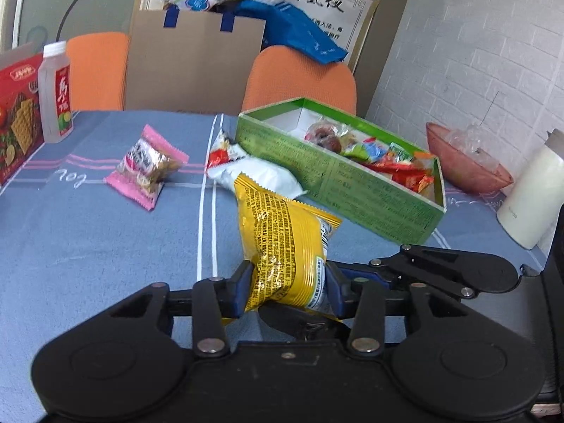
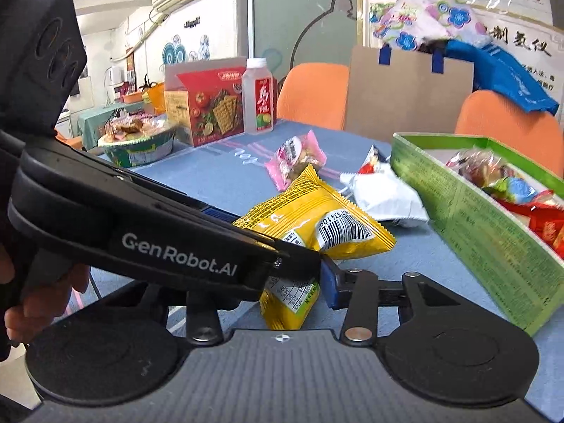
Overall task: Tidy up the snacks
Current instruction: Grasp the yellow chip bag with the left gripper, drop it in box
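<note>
My left gripper (image 1: 289, 283) is shut on a yellow snack packet (image 1: 282, 243) and holds it upright above the blue tablecloth. In the right wrist view the same yellow packet (image 2: 317, 218) lies between my right gripper's fingers (image 2: 328, 285); the left gripper's body (image 2: 176, 250) crosses in front and hides the right gripper's left finger. A green box (image 1: 338, 179) holding several snacks stands to the right, also in the right wrist view (image 2: 486, 218). A white packet (image 1: 261, 172) lies beside the box. A pink packet (image 1: 148, 165) lies farther left.
A red cracker box (image 2: 208, 102) and a drink bottle (image 2: 259, 97) stand at the table's far left, with a foil bowl (image 2: 137, 144) of snacks. A pink bowl (image 1: 465, 162) and a white jug (image 1: 532, 197) stand right of the green box. Orange chairs (image 1: 299, 77) stand behind the table.
</note>
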`<move>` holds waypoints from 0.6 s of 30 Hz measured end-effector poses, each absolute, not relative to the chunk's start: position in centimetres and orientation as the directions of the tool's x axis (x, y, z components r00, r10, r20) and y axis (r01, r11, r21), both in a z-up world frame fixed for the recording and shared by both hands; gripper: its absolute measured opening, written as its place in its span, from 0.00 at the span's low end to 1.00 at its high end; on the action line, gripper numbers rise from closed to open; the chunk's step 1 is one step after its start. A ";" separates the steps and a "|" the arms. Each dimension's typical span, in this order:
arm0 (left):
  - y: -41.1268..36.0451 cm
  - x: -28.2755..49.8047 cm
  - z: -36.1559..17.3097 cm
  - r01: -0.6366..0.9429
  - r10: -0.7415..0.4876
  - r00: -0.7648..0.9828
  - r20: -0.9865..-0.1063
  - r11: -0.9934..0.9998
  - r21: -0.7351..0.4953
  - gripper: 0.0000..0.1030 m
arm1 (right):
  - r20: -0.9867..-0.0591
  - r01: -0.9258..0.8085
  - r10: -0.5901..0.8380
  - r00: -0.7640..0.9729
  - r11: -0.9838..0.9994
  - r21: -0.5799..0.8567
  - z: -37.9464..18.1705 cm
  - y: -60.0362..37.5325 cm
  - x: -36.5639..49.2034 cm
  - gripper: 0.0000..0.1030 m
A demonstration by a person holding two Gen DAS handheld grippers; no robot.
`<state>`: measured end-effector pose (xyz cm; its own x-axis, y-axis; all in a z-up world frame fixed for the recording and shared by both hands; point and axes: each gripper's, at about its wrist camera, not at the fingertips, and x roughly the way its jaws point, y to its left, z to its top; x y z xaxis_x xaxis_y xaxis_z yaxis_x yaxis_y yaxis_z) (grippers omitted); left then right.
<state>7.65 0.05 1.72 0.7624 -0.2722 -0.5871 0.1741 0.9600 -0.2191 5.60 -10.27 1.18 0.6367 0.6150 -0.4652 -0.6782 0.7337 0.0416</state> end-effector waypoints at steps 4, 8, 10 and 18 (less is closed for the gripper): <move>-1.2 7.6 4.5 0.220 -0.287 0.802 -0.525 0.957 -0.188 0.94 | -0.390 -0.659 0.609 0.690 0.752 0.010 3.4 -11.5 5.2 0.71; -3.0 9.4 7.1 0.281 -0.327 0.816 -0.477 0.945 -0.168 0.94 | -0.312 -0.618 0.579 0.754 0.785 -0.037 5.4 -13.2 6.0 0.71; -4.1 10.7 7.8 0.314 -0.353 0.814 -0.461 0.935 -0.163 0.94 | -0.289 -0.586 0.552 0.783 0.809 -0.044 6.1 -14.3 6.8 0.71; -9.4 17.9 8.3 0.413 -0.448 0.775 -0.446 0.893 -0.180 0.94 | -0.265 -0.444 0.415 0.871 0.894 -0.062 6.7 -18.5 12.3 0.71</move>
<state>17.91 -9.41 8.34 0.7747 -0.4483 -0.4459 0.4131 0.8928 -0.1798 12.25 -18.52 6.67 0.8706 0.4146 -0.2647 -0.4444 0.8937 -0.0620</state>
